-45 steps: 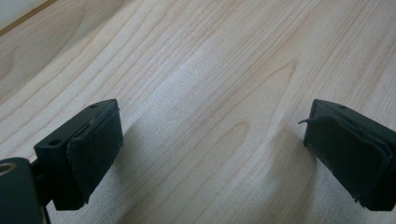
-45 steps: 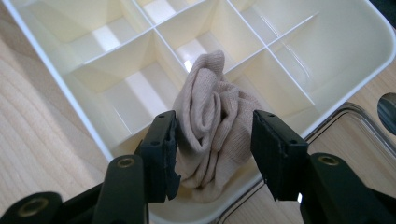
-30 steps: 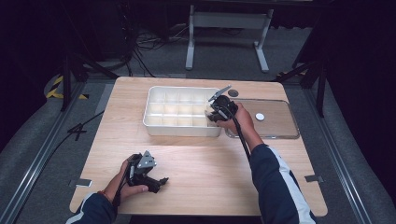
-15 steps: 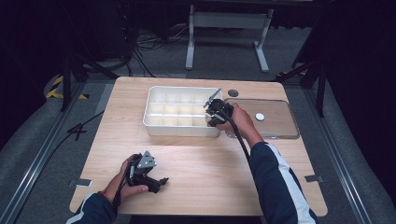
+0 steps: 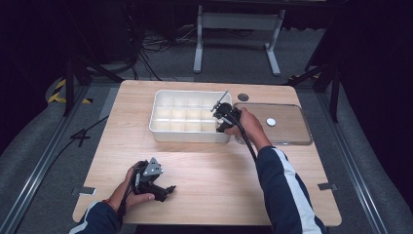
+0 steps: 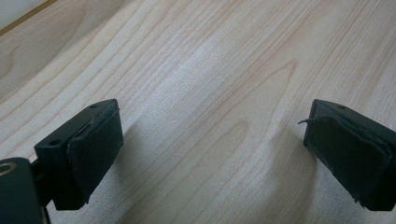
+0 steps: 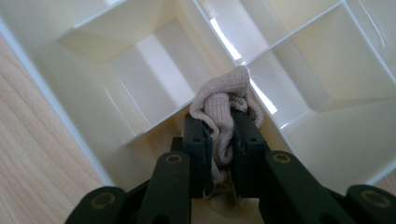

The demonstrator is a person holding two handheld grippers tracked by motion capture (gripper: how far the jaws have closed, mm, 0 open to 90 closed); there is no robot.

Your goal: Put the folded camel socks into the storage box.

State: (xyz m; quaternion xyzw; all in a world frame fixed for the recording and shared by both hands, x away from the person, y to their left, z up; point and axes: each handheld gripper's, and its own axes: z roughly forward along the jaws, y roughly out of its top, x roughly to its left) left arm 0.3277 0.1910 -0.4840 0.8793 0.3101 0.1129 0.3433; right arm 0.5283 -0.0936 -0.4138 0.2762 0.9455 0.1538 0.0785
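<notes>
A white divided tray (image 5: 165,130) stands at the back middle of the wooden table. My right gripper (image 5: 221,118) hangs over the tray's near right compartments, shut on a cream knitted cloth (image 7: 219,105) that bunches up between its jaws. In the right gripper view the cloth sits just above the crossing of the tray's dividers (image 7: 243,63). My left gripper (image 5: 163,190) rests low near the table's front left, open, with bare wood (image 6: 210,121) between its pads.
A clear flat lid (image 5: 287,127) with a white round sticker (image 5: 271,122) lies right of the tray. A small dark disc (image 5: 242,97) sits behind it. Cables and a metal stand occupy the floor beyond the table.
The right gripper has shifted slightly leftward and down over the tray's right end, still with the cloth. The left hand has kept still.
</notes>
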